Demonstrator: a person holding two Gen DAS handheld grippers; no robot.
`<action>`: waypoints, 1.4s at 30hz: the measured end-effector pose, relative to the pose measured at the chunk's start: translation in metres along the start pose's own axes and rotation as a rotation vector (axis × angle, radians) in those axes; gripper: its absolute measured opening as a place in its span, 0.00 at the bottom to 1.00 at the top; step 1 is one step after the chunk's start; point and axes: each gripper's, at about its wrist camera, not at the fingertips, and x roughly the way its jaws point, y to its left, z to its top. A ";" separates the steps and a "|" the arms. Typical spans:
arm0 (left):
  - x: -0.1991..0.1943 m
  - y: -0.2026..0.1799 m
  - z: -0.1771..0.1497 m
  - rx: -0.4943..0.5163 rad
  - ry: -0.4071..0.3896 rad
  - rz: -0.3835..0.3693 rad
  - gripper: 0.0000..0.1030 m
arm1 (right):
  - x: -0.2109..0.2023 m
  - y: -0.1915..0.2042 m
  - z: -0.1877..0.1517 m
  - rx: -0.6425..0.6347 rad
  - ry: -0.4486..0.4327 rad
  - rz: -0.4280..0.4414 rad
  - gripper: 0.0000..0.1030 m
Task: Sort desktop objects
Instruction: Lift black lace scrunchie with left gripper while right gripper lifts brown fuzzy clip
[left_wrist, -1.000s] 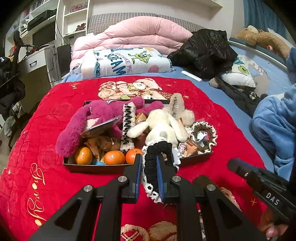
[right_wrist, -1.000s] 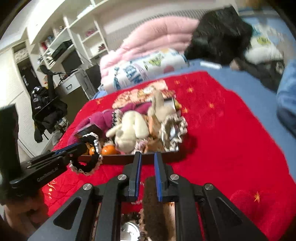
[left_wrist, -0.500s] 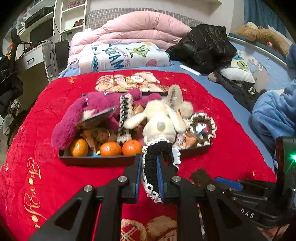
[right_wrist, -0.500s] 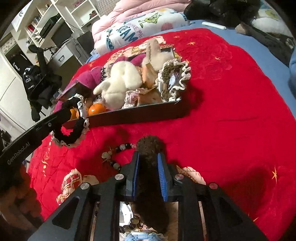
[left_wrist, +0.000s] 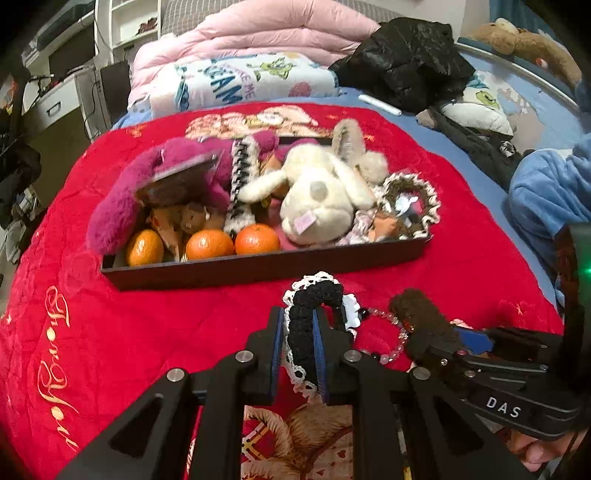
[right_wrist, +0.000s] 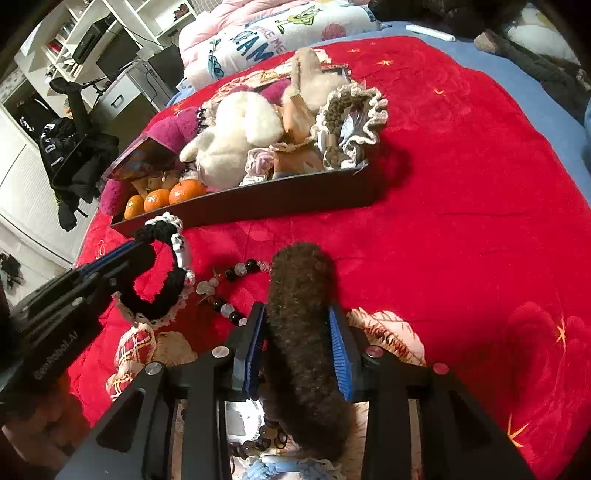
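My left gripper (left_wrist: 298, 325) is shut on a black crocheted scrunchie with white lace trim (left_wrist: 314, 295), low over the red blanket in front of the dark tray (left_wrist: 258, 264). It also shows in the right wrist view (right_wrist: 159, 280). My right gripper (right_wrist: 297, 332) has its fingers spread wide around a brown furry piece (right_wrist: 301, 317), which also shows in the left wrist view (left_wrist: 421, 314). A bead bracelet (right_wrist: 225, 284) lies on the blanket between the grippers. The tray holds a pink plush (left_wrist: 122, 206), a white rabbit plush (left_wrist: 321, 192), three oranges (left_wrist: 208, 243) and a brown scrunchie (left_wrist: 410, 195).
The red blanket (right_wrist: 461, 221) covers the bed. A pink duvet (left_wrist: 258, 33), a printed pillow (left_wrist: 240, 85) and a black jacket (left_wrist: 406, 62) lie at the far end. A desk and shelves (left_wrist: 55, 92) stand at the left.
Both grippers pulled back and lowered towards the blanket, so the tray looks farther off. The right gripper's fingers have spread wider around the brown furry piece. The left still holds the black scrunchie.
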 end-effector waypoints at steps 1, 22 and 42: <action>0.002 0.001 -0.001 -0.003 0.007 0.003 0.16 | 0.001 0.000 0.000 0.000 0.002 -0.002 0.36; 0.012 -0.003 -0.004 0.008 0.041 -0.015 0.16 | 0.007 0.008 -0.004 -0.052 0.006 -0.080 0.29; -0.046 -0.008 0.010 0.027 -0.260 -0.018 0.16 | -0.052 0.012 0.011 -0.054 -0.282 -0.015 0.29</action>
